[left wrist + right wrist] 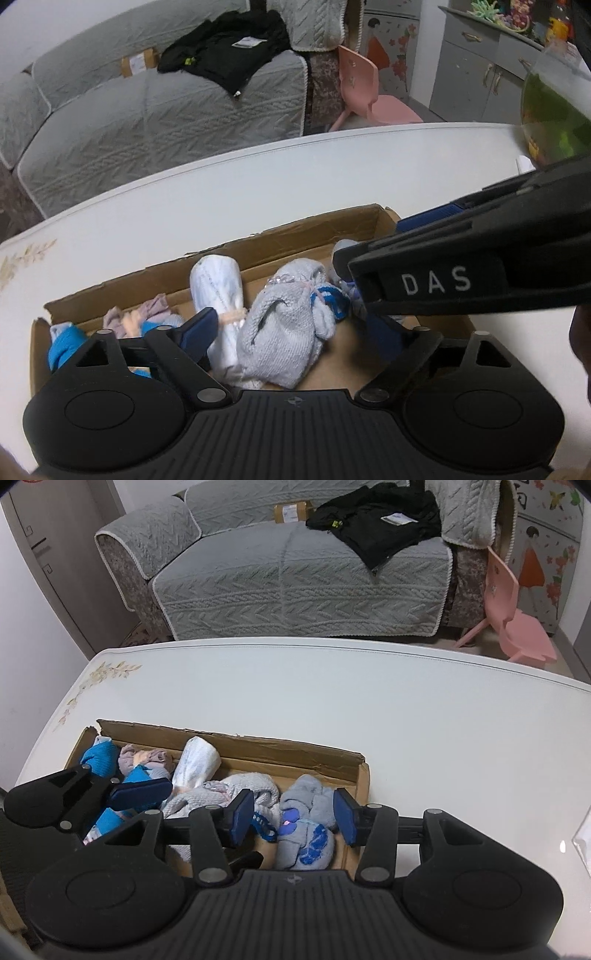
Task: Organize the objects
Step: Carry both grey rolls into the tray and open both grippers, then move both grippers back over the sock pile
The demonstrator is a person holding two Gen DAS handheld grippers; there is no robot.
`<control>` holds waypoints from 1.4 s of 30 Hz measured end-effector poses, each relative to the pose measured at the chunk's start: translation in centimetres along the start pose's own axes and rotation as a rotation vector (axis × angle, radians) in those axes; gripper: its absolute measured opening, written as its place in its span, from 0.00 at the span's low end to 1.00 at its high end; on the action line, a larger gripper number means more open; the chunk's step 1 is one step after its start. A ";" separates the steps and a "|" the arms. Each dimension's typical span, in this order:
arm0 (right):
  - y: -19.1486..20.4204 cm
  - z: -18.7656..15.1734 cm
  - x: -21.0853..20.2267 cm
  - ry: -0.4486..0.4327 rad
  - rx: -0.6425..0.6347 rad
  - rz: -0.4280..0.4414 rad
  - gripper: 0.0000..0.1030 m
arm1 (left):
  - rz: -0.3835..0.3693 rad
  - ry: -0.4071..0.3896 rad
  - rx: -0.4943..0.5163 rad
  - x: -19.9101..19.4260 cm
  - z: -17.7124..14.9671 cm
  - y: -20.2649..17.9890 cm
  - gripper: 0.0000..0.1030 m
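A shallow cardboard box [295,229] [258,746] on the white table holds several rolled sock bundles. My left gripper [293,332] hangs open and wide over the box, with a grey knitted bundle [280,332] and a white roll [218,291] lying between its blue pads [199,328]. My right gripper [293,821] is open around a pale blue-grey bundle [306,827] at the box's right end, and its pads [242,821] do not squeeze it. The right tool's black housing marked DAS [436,284] crosses the left wrist view. One left finger [140,794] shows at the left of the right wrist view.
Bright blue [98,760] and pink-beige [144,758] bundles fill the box's left end. The white table [369,709] stretches beyond and to the right. Behind it stand a grey sofa [295,583] with a black jacket [376,524], a pink chair [517,627], and a green fish tank [554,110].
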State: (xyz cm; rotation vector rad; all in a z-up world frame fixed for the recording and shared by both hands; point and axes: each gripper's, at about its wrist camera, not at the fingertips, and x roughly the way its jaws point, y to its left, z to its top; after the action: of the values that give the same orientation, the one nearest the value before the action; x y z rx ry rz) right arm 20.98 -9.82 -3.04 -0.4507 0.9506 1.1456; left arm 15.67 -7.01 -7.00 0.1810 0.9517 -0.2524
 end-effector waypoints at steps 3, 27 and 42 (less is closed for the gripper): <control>0.3 0.0 -0.3 0.001 -0.007 -0.001 0.47 | -0.007 0.003 -0.017 -0.9 0.1 0.2 0.95; 2.7 -1.7 -4.8 -0.004 0.019 0.019 0.69 | 0.031 0.091 -0.241 -8.7 -2.4 5.5 0.98; 7.0 -8.2 -11.4 -0.017 0.016 0.121 0.85 | 0.087 0.079 -0.156 -17.9 -12.0 4.7 1.00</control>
State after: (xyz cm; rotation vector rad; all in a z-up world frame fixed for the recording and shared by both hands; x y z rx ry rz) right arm 10.14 -19.56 2.90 -0.3740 0.9825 1.2482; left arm -2.28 3.07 1.07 0.0887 1.0345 -0.0910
